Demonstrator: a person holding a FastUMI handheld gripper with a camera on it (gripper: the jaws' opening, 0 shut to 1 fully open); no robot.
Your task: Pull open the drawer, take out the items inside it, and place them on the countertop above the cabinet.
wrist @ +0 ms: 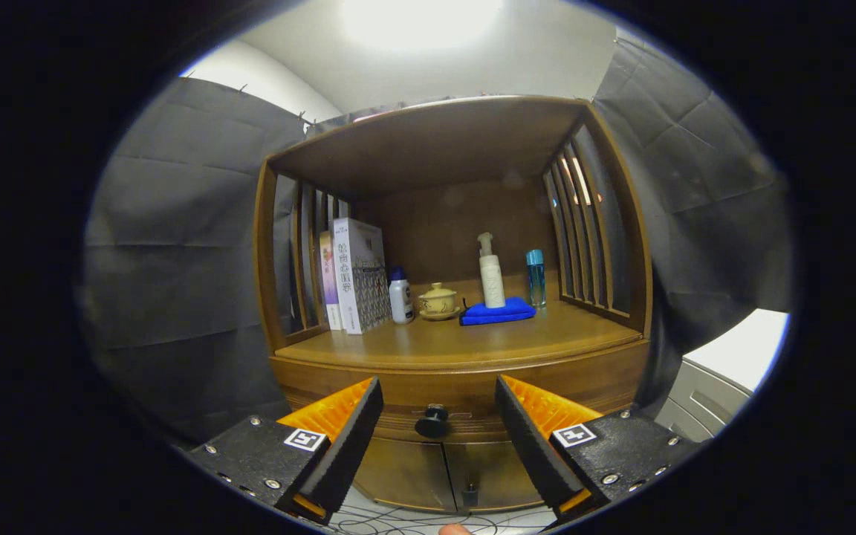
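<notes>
Step in hand, as judged: approach to drawer, pull not yet begun. Gripper [439,416] wide open, holds nothing. Drawer [465,397] shut; knob [432,422] sits between fingers, slightly beyond tips, apart from both. Countertop [458,343] beyond and above, carrying books [357,275], bottles, teacup, blue cloth [497,311]. Next move likely calls for advance until knob centres between fingers, closing on it, straight pull back.
</notes>
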